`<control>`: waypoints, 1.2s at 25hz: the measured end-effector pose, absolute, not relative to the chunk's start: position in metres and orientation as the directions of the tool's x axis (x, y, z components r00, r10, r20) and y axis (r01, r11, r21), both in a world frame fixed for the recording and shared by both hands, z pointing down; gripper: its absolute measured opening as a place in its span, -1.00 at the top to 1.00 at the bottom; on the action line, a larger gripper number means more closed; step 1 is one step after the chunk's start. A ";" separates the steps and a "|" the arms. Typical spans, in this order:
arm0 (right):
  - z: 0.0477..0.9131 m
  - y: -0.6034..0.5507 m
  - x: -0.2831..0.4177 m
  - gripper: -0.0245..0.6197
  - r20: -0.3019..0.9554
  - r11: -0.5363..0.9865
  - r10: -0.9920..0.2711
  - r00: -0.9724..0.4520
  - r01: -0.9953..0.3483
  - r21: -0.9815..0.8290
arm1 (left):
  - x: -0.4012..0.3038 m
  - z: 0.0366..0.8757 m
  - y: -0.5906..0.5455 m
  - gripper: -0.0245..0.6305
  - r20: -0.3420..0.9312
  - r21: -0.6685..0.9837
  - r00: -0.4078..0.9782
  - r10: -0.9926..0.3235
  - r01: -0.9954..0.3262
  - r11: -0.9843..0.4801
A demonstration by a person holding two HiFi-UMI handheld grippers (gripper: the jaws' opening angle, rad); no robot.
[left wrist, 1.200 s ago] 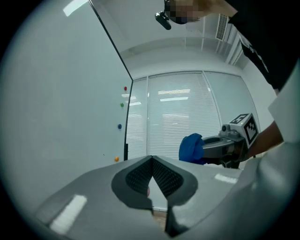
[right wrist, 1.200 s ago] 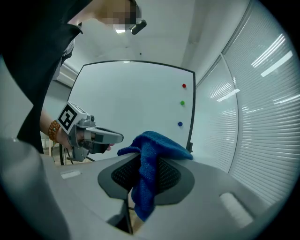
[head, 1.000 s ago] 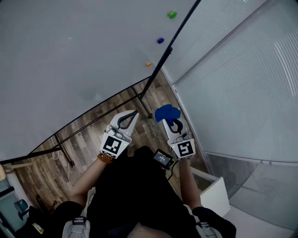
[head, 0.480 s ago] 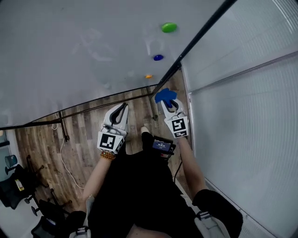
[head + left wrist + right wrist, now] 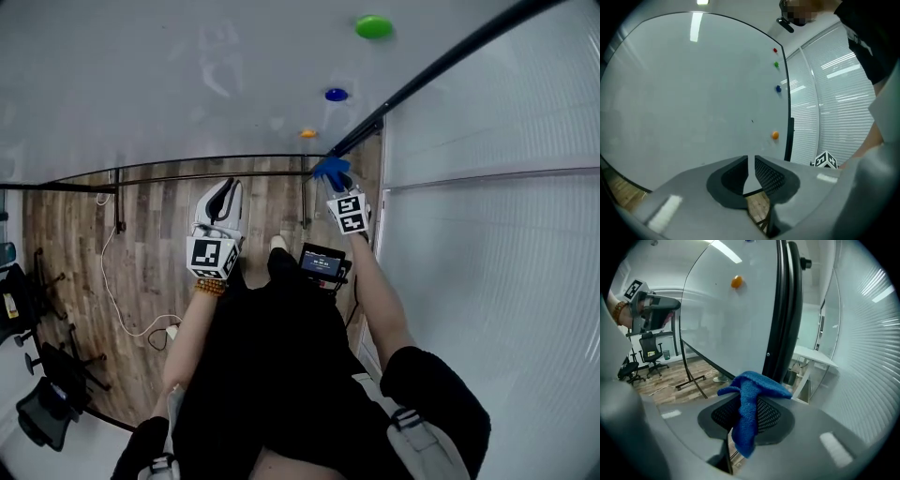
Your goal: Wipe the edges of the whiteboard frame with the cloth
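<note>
The right gripper [image 5: 749,405] is clenching the blue cloth [image 5: 752,385] between its jaws, with the black whiteboard frame [image 5: 785,310] standing just ahead of it, while the left gripper [image 5: 751,165], jaws closed on nothing, is facing the whiteboard [image 5: 693,93] in front of it.

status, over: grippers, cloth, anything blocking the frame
Right gripper shut on blue cloth, up by the black whiteboard frame; contact unclear. Left gripper shut, empty, facing the board. Nothing in the way.

No text, label or number is legible.
</note>
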State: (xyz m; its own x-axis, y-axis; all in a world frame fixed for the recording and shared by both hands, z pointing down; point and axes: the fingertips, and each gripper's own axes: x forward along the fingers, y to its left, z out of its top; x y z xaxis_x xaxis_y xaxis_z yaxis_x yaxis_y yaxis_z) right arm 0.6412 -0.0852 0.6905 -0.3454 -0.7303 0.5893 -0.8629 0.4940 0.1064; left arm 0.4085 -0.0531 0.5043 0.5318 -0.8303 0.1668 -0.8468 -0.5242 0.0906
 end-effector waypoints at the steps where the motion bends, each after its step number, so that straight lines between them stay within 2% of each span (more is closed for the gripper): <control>1: 0.697 -0.089 0.643 0.59 0.592 0.495 -0.728 -0.345 -0.863 0.106 | 0.407 0.506 -0.052 0.81 0.172 0.087 0.524 -0.834 -0.852 -0.517; 8: 0.706 -0.102 0.640 0.59 0.595 0.522 -0.715 -0.365 -0.846 0.108 | 0.400 0.508 -0.047 0.80 0.192 0.079 0.501 -0.844 -0.865 -0.496; 30: 0.709 -0.115 0.617 0.59 0.623 0.476 -0.704 -0.339 -0.878 0.060 | 0.374 0.508 -0.059 0.80 0.192 0.088 0.494 -0.848 -0.869 -0.487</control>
State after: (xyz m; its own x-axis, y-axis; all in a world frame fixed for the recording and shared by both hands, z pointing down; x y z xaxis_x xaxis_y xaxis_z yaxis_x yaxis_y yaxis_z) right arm 0.6170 -0.1155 0.7090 -0.3393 -0.7045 0.6234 -0.8777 0.4756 0.0597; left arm 0.3740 -0.0589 0.5081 0.4941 -0.8480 0.1916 -0.8692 -0.4866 0.0881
